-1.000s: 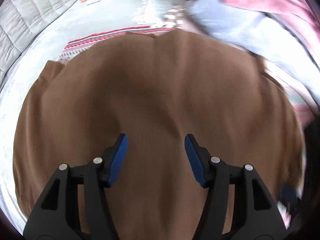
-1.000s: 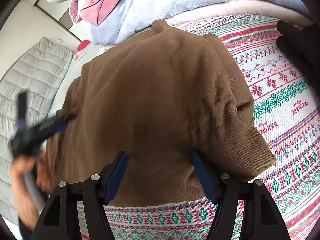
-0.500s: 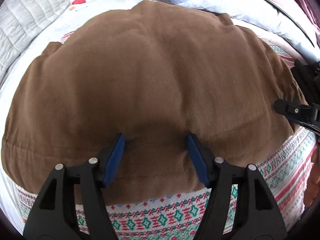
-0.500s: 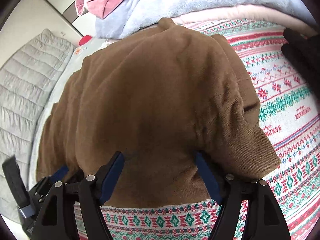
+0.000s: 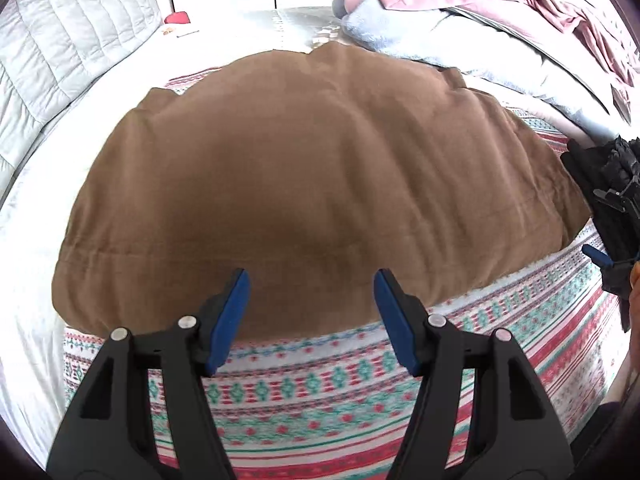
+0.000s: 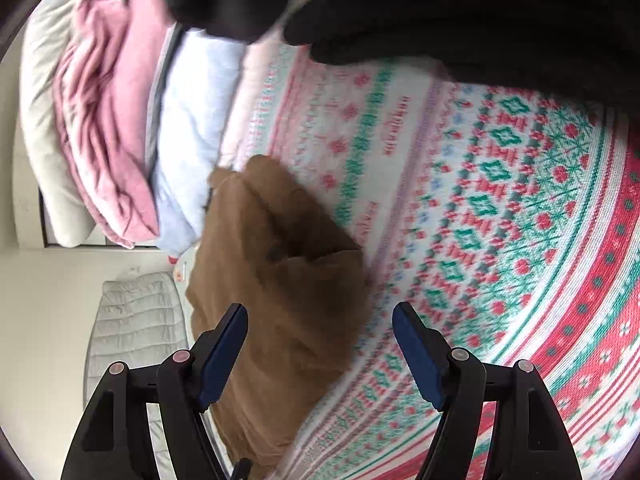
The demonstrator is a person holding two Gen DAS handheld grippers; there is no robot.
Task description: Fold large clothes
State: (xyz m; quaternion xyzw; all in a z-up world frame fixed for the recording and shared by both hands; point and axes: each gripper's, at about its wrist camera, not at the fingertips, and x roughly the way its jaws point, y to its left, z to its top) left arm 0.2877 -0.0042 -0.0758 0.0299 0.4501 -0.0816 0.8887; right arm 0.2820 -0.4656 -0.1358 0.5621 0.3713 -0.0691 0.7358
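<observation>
A large brown garment [image 5: 312, 184] lies folded and flat on a red, green and white patterned blanket [image 5: 360, 400]. My left gripper [image 5: 312, 292] hovers open over the garment's near edge, with nothing between its blue pads [image 5: 230, 316]. In the right wrist view, which is blurred, my right gripper [image 6: 320, 320] stands open and rolled to one side. It is above the garment's right end [image 6: 280, 280] and the blanket [image 6: 520, 240], gripping nothing. Its black frame [image 5: 616, 216] shows at the right edge of the left wrist view.
Pink and pale blue bedding [image 5: 480, 20] is piled behind the garment. A black garment [image 6: 440, 8] lies on the blanket beyond the right gripper. Grey quilted padding [image 5: 60, 52] lines the far left, with a white sheet [image 5: 36, 240] beside the blanket.
My left gripper has drawn back from over the garment to its near edge, so blanket now shows below. My right gripper has rolled and swung right, off the garment toward the blanket.
</observation>
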